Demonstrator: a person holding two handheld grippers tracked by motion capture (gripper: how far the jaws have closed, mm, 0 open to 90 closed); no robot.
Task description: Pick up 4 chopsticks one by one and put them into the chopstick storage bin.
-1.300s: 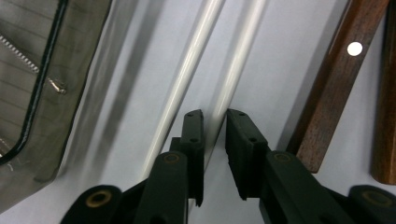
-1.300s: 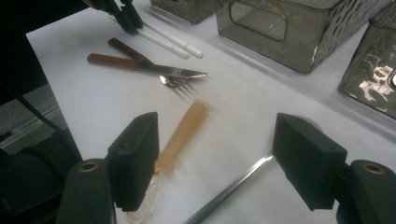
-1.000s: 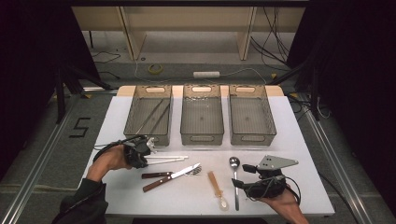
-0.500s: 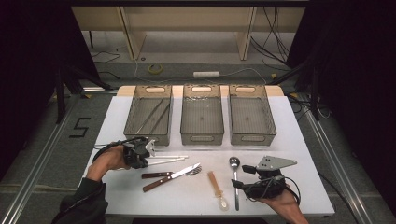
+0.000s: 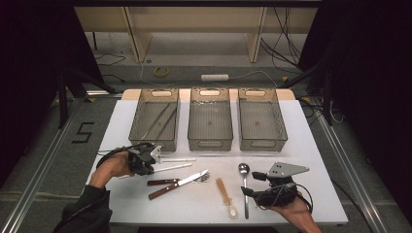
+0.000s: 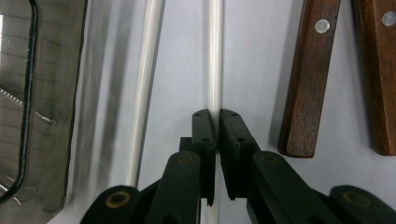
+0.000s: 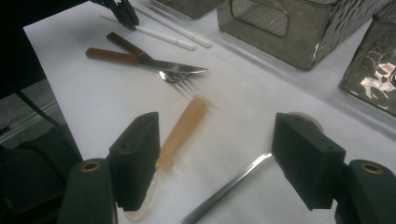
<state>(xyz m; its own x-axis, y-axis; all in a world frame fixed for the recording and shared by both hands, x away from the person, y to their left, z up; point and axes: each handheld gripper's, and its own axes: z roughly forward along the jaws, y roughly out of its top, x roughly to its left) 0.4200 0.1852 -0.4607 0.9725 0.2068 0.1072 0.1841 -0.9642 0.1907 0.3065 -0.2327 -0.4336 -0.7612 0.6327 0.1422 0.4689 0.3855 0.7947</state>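
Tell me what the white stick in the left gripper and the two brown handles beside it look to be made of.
White chopstick, pinched by the left gripper: smooth, faintly glossy, likely plastic or melamine. Brown handles: dark wood by the visible grain, matte, each with a metal rivet.

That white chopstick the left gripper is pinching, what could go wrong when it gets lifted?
The left gripper is shut on the white chopstick near one end, so the long free part may swing or pivot in the jaws. The second chopstick lies close alongside and could get nudged. The left bin already holds long utensils, so a tilted chopstick might catch on its rim.
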